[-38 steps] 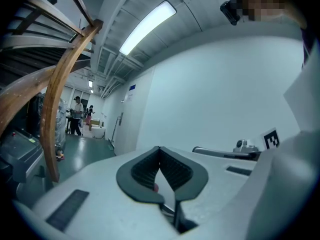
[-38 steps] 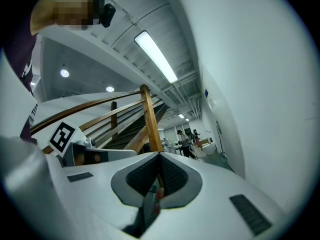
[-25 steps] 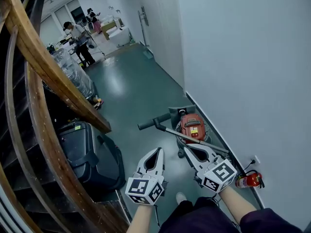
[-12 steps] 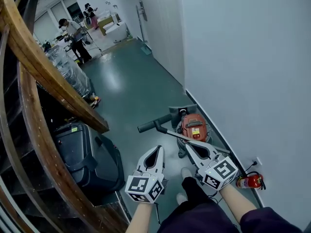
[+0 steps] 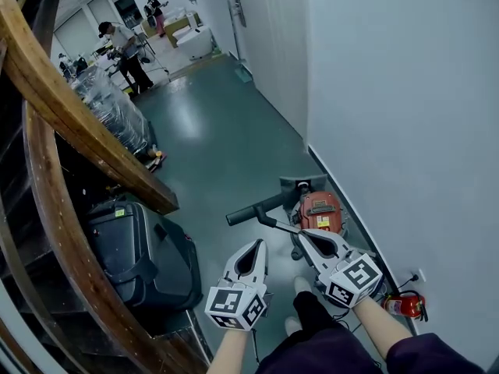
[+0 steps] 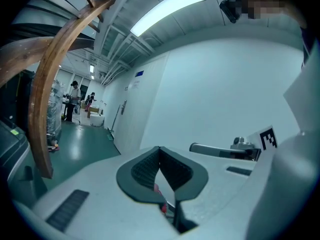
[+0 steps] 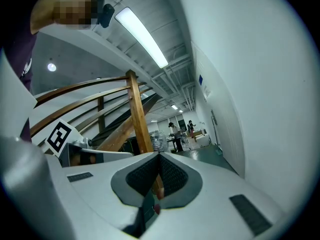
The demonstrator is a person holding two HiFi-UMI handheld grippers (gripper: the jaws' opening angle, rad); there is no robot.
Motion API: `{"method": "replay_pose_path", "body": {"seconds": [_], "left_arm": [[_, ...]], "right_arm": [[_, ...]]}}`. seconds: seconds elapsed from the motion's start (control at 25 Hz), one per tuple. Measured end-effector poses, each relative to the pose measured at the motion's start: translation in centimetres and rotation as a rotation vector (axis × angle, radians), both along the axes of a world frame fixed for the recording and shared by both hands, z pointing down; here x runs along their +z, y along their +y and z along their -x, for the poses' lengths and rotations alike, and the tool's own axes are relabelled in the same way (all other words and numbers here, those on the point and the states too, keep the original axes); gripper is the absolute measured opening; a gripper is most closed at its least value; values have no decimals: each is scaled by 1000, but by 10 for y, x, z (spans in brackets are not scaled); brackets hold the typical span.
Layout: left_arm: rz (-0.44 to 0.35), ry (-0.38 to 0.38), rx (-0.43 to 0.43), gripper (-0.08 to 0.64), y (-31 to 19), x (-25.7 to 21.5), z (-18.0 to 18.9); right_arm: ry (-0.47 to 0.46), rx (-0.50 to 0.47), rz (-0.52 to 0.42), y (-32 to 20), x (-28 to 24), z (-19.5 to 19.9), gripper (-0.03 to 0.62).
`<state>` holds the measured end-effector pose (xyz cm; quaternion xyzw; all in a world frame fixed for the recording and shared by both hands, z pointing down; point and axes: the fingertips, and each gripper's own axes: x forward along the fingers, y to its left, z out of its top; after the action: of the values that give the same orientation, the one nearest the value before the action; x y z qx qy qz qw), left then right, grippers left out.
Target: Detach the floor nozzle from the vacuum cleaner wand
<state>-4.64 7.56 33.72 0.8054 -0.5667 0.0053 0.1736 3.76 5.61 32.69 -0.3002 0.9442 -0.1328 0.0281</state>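
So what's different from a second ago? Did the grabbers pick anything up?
The person took a step forward, one leg swinging ahead, and that carried the left gripper and right gripper closer to the red vacuum. Nothing was picked up or let go: both are still shut and empty. The vacuum, the fire extinguisher and the black case stayed where they were.

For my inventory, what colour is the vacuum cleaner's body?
The vacuum cleaner body is orange-red, clearest in the head view.
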Motion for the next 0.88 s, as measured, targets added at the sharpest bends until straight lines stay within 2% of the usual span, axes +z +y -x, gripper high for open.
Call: {"method": "replay_pose_path", "body": {"seconds": [0.48, 0.88], "left_arm": [[77, 17, -64, 5, -63, 37, 23], [164, 18, -85, 5, -104, 80, 20]], "right_arm": [[27, -60, 59, -71, 37, 22, 17], [51, -122, 146, -113, 84, 27, 17]]}}
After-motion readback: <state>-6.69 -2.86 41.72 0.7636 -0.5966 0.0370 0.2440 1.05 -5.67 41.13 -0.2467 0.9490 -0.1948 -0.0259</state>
